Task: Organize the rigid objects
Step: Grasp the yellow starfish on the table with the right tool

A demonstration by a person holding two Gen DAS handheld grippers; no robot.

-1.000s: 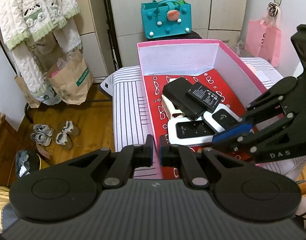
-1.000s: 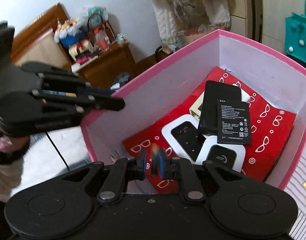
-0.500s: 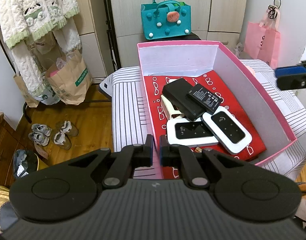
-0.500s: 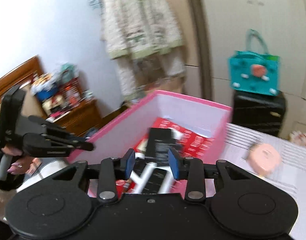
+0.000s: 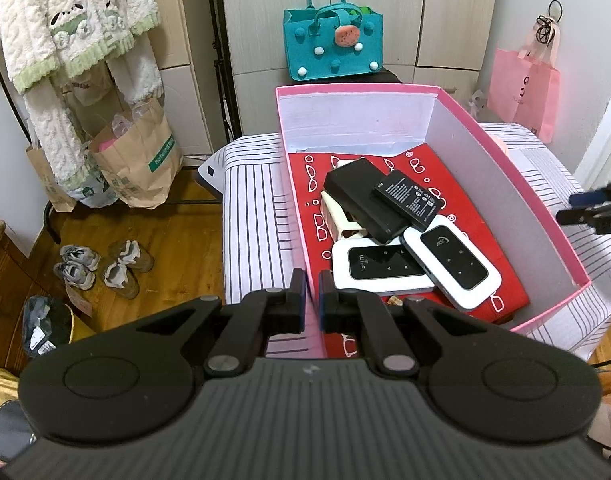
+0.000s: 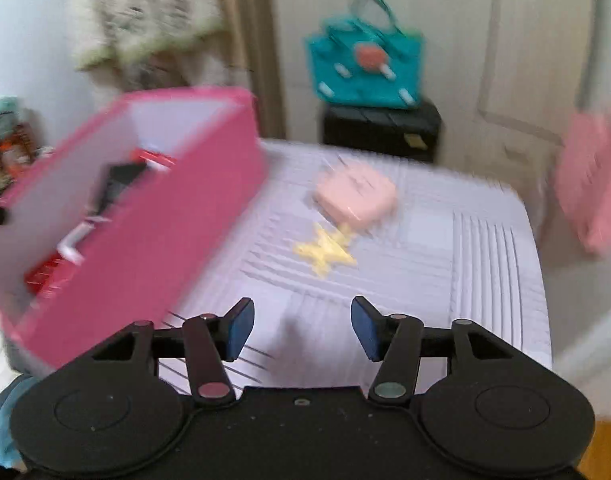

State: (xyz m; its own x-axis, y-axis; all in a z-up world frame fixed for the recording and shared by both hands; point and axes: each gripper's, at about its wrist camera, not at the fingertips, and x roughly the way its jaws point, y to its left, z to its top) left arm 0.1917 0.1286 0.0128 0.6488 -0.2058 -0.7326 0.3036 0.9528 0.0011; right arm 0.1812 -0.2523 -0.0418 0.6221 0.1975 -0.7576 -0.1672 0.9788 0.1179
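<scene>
So the right gripper (image 6: 301,328) has just swung out of the pink box (image 5: 505,160) and now faces the striped table (image 6: 445,264); its jaws are opening with nothing between them. A second ago it was down over the pile in the box, so that trip looks finished and it's probably hunting the next item. Candidates: the pink case (image 6: 355,196) and the yellow star (image 6: 325,250) touching it, both mid-table, beside the box's right wall (blurry, though). The left gripper (image 5: 312,296) hasn't budged, jaws clenched on the box's near-left wall. Routers (image 5: 453,260) and battery (image 5: 409,198) are already inside.
</scene>
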